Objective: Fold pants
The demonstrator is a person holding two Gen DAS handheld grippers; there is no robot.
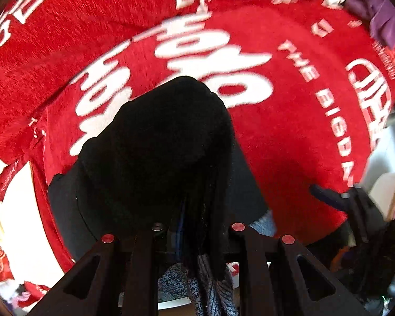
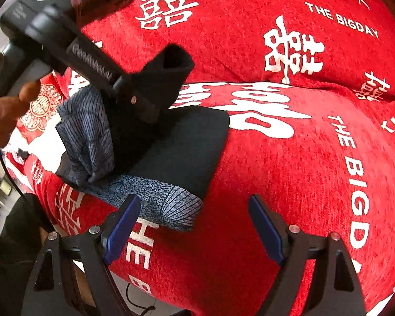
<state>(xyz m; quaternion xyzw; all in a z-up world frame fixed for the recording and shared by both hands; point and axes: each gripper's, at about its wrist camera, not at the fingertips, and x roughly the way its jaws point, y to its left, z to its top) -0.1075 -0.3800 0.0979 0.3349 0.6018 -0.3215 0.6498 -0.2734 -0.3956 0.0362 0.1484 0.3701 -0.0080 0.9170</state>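
Two tongs, mine, over one red cloth (image 2: 263, 184) printed with white characters and "THE BIGDAY". My left tong (image 2: 144, 105) pointed down, clenched on a bunched fold of the black pants (image 1: 168, 142); the rest of them lay flat on the cloth, left of centre, a blue patterned lining (image 2: 158, 200) showing at their near edge. My right tong (image 2: 194, 226) stood released, blue pads (image 2: 266, 229) wide apart, nothing between them, just near of the pants.
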